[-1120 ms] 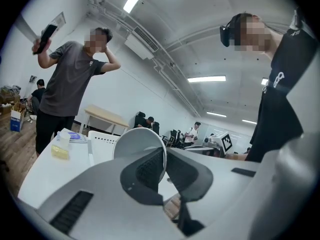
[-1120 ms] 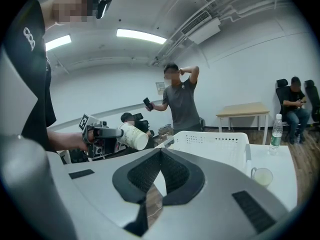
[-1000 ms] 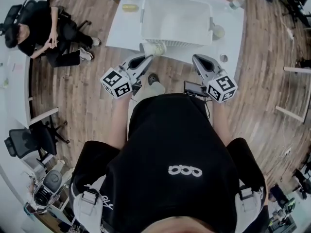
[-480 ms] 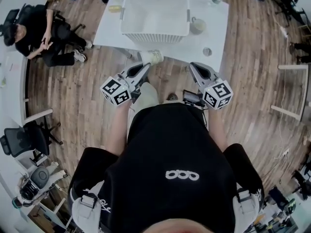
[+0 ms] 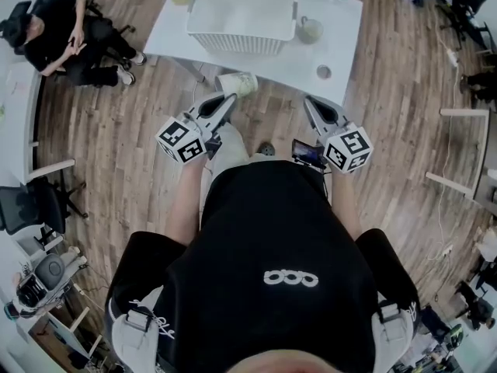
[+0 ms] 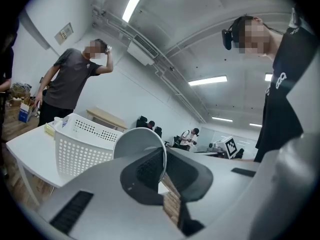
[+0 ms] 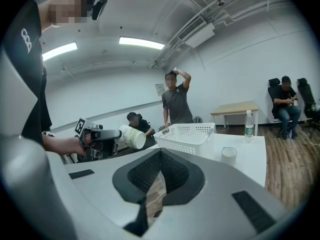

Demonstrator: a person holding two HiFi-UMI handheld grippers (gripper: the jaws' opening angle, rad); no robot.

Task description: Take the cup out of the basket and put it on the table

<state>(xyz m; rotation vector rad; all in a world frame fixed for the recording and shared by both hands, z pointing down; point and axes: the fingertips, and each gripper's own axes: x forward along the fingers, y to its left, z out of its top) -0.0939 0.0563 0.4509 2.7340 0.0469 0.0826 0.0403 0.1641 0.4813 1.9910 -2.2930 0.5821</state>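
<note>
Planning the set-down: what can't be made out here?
Basket inside: hidden by its own wall in both gripper views.
Small round thing on the table: too small to identify, head view.

Person's in a black short-sleeve tee with a little white chain-link logo on it, plus grey buckled straps lower down. The left gripper and right gripper are pale grey with dark textured jaw pads. Each carries a white cube of black square markers.
</note>
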